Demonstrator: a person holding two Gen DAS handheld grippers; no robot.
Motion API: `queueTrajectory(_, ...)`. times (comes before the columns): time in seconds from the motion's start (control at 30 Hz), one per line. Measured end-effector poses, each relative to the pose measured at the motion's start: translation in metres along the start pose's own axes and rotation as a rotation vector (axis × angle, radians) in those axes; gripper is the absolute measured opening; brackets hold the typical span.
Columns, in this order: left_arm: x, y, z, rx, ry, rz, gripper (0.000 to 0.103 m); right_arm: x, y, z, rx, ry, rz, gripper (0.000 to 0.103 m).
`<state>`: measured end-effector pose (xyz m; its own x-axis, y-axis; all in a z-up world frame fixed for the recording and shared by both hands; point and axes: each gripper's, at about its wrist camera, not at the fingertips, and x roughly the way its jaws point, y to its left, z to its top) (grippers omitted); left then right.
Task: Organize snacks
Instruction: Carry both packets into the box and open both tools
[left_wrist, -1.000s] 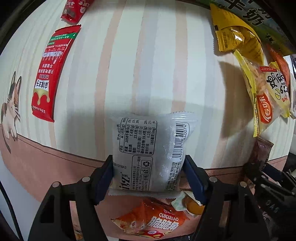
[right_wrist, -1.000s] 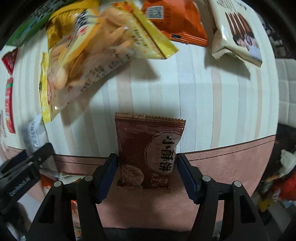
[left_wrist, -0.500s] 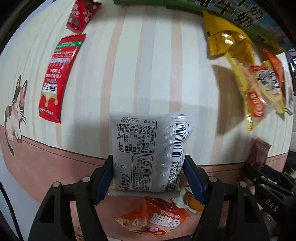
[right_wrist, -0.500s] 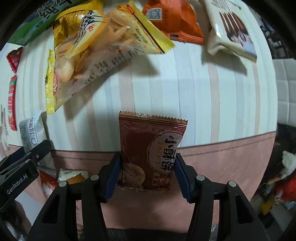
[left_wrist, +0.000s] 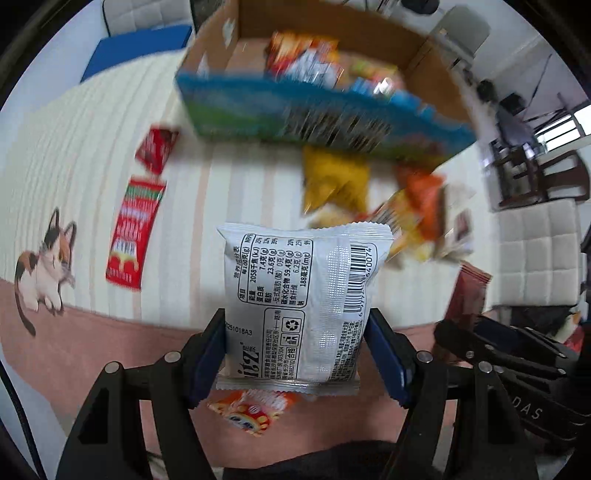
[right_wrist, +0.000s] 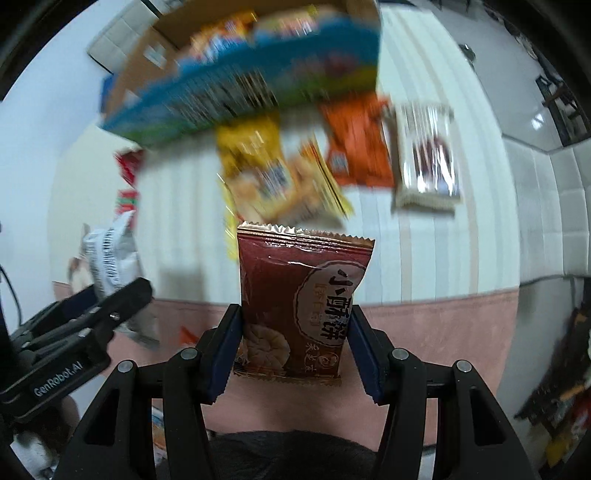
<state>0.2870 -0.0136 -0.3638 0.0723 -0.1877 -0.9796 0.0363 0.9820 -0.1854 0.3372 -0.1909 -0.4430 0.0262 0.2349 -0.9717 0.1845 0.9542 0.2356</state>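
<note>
Both grippers loaded, snack packets lifted above the striped cloth toward the box.

Left gripper (left_wrist: 295, 354) clamps a silvery-white crinkled plastic packet (left_wrist: 303, 299) by its lower sides; right gripper (right_wrist: 293, 350) pinches a dark red foil biscuit packet (right_wrist: 299, 302) likewise. Open cardboard box with blue printed front (left_wrist: 317, 122) lies ahead, blurred, snacks inside. Judgement: packets light, soft, slippery film; biscuit likely fragile. Hold at the edges, moderate squeeze.

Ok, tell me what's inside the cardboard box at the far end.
The cardboard box holds several snack packets, red, orange and yellow, blurred by motion. Its blue front wall covers their lower parts and the box floor.
</note>
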Motion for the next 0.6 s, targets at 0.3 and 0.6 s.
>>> queueTrajectory(0.3, -0.04, -0.008, 0.13, 0.043, -0.102, 0.016, 0.071, -0.078, 0.03, 0.122, -0.047, -0.178, 0.024, 0.059)
queueTrajectory(0.6, 0.019, 0.021, 0.265, 0.021, 0.007, 0.121, 0.071, -0.037, 0.037, 0.276, -0.058, -0.117, -0.022, 0.059)
